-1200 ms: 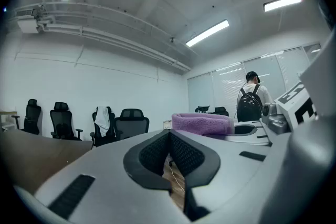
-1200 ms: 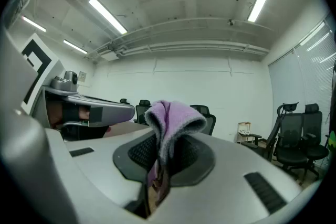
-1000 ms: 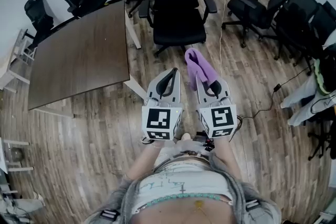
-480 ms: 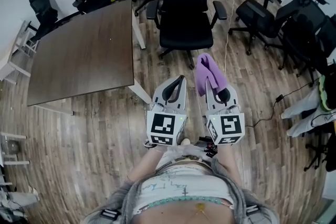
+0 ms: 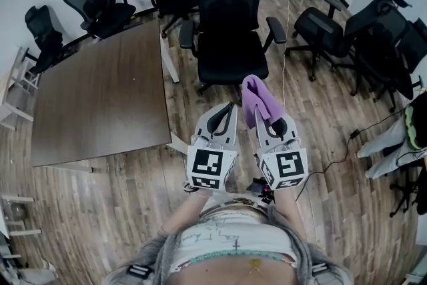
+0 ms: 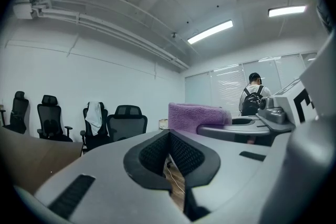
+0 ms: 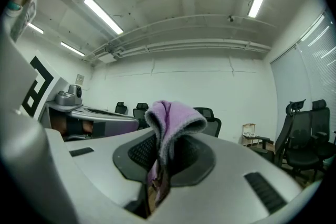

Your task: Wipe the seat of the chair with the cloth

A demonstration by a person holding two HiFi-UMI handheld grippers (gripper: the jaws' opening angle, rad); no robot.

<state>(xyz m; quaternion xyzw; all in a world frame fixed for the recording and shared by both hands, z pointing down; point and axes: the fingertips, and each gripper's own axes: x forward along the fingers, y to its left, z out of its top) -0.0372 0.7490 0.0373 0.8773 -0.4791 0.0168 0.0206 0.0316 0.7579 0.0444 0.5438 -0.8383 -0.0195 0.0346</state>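
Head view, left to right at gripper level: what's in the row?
Brown table → left gripper, jaws together, nothing between them → right gripper, shut on the purple cloth → black cable on the wood floor.

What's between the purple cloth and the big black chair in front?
Only bare wooden floor, as the head view shows. The cloth, clamped in the right gripper, is not yet at the chair.
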